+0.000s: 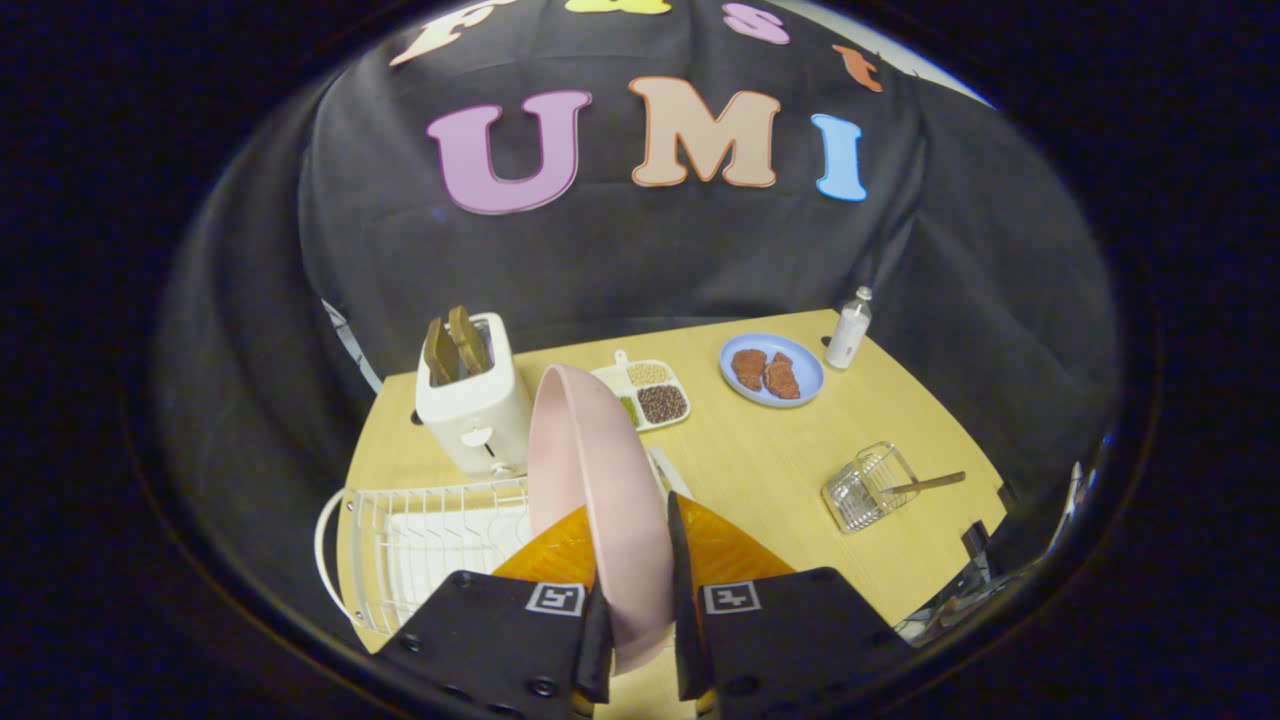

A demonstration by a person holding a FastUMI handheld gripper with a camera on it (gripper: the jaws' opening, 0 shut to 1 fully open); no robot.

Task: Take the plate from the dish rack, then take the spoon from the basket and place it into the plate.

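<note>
Pale wood table [760, 470] w/ black cloth behind. My tool [640, 610], bottom centre, pinches 1 smooth pink plate [590, 470] on edge, long axis running away toward the toaster [475, 405]. White wire dish rack [420, 540] lower left. Wire basket [868, 487] at right holds 1 wooden spoon [925, 485], handle pointing right.

The gripper [640, 590] points forward and somewhat downward, its two fingers [597, 640] drawn close together — both seem to press on the edge of an upright plate [590, 470] held between them. The grip sits low on the plate's rim, fingers roughly parallel — neither visibly tilted.
</note>
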